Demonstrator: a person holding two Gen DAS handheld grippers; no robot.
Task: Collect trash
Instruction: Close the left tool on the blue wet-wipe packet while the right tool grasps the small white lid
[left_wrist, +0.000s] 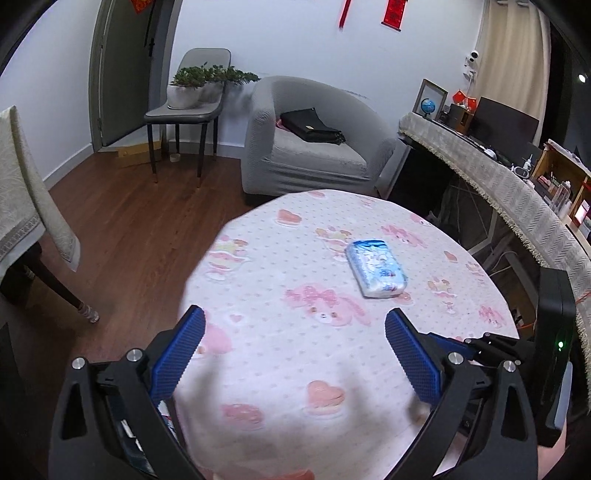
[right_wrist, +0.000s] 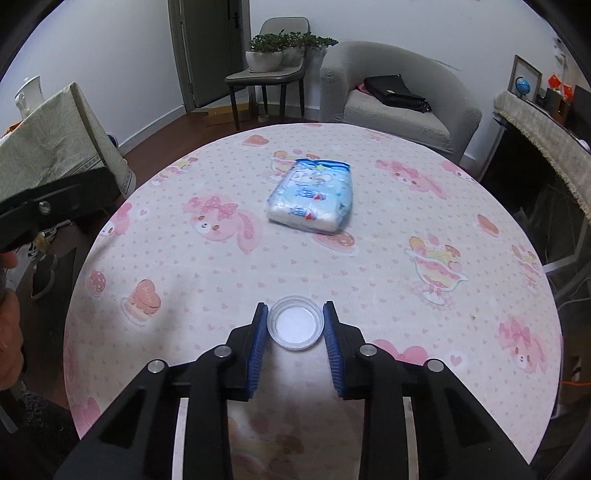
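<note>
right gripper (right_wrist: 295, 314): my 2 pads pinch the white plastic lid (right_wrist: 294, 326), near table (right_wrist: 406, 206) edge
left gripper (left_wrist: 295, 332): my jaws spread, nothing between
tissue pack (right_wrist: 312, 195): mid-table, beyond lid

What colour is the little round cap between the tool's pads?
The cap is clear plastic with a white centre, best seen in the right wrist view.

Your right gripper (right_wrist: 295, 325) tilts down, its blue pads (right_wrist: 258, 343) squeezing a small cap (right_wrist: 295, 326). Your left gripper (left_wrist: 295, 332) is spread wide.
</note>
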